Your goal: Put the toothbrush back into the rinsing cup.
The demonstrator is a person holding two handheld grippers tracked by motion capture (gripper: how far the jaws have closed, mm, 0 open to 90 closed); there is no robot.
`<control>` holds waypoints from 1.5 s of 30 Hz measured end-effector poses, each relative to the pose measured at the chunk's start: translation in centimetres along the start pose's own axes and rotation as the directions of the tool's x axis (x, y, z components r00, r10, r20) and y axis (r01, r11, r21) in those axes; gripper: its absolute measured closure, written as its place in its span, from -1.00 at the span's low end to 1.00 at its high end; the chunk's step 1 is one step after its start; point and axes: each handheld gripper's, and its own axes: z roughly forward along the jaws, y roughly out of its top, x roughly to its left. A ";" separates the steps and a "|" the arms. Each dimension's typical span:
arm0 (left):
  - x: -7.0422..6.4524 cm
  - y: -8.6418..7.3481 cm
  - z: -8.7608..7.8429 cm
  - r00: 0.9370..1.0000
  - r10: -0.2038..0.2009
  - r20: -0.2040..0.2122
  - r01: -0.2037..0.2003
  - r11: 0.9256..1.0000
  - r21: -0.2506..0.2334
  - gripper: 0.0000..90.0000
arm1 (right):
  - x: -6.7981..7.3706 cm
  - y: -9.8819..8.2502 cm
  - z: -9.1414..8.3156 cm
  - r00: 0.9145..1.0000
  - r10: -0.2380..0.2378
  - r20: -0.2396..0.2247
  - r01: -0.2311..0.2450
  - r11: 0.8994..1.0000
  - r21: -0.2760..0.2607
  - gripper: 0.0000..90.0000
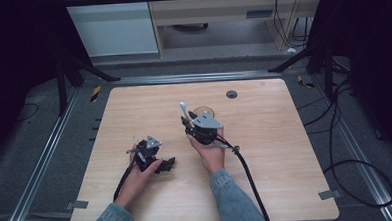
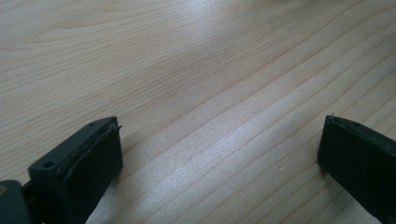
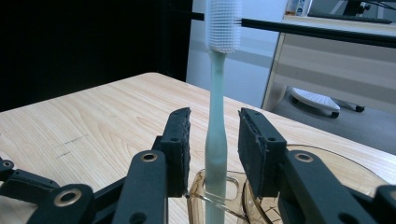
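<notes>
Pale green toothbrush (image 3: 215, 140) stands untouched between our part-open right gripper (image 3: 215, 140), above the amber cup (image 3: 224, 196), so we should close squarely; left gripper (image 2: 219, 154) gapes empty over the surface (image 2: 187, 70).

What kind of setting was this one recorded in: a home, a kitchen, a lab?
Most likely a lab or recording workspace: a bare wooden table framed by metal floor rails, black stands and loose cables, with office furniture behind.
</notes>
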 end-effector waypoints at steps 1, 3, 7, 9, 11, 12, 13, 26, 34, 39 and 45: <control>0.0 0.0 0.0 1.000 0.000 0.000 0.000 1.000 0.000 -1.00 | 0.0 0.1 -0.1 1.000 -0.002 -0.001 0.002 1.000 0.001 0.38; 0.0 0.0 0.0 1.000 0.000 0.000 0.000 1.000 0.000 -1.00 | 0.0 0.2 -0.2 1.000 -0.009 -0.004 0.009 1.000 0.005 0.32; 0.0 0.0 0.0 1.000 0.000 0.000 0.000 1.000 0.000 -1.00 | 0.0 0.5 -0.6 1.000 -0.007 -0.005 0.007 1.000 0.015 0.27; 0.0 0.0 0.0 1.000 0.001 0.000 -0.001 1.000 0.000 -1.00 | -0.2 0.7 -0.8 1.000 -0.008 -0.006 0.008 1.000 0.023 0.22; 0.0 0.0 0.0 1.000 0.001 0.000 -0.001 1.000 0.000 -1.00 | -0.3 0.9 -1.1 1.000 -0.013 -0.006 0.013 0.999 0.032 0.18; 0.0 0.0 0.0 1.000 0.001 0.000 -0.001 1.000 0.000 -1.00 | -0.3 1.0 -1.3 1.000 -0.014 -0.006 0.015 0.999 0.036 0.15; 0.0 0.0 0.0 1.000 0.001 0.000 -0.001 1.000 0.000 -1.00 | -0.4 1.1 -1.4 1.000 -0.017 -0.006 0.017 0.999 0.042 0.13; 0.0 0.0 0.0 1.000 0.001 0.000 -0.001 1.000 0.000 -1.00 | -1.7 2.1 -2.9 1.000 -0.015 0.000 0.014 0.990 0.142 -0.21; 0.0 0.0 0.0 1.000 0.000 0.000 0.000 1.000 0.000 -1.00 | -2.6 2.7 -4.1 1.000 -0.014 0.012 0.012 0.983 0.181 -0.42; 0.0 0.0 0.0 1.000 0.000 0.000 0.000 1.000 0.000 -1.00 | -3.2 2.9 -4.5 1.000 -0.001 0.005 0.000 0.974 0.226 -0.56; 0.0 0.0 0.0 1.000 0.000 0.000 0.000 1.000 0.000 -1.00 | -4.0 3.0 -4.9 0.999 0.022 0.025 -0.028 0.960 0.279 -0.67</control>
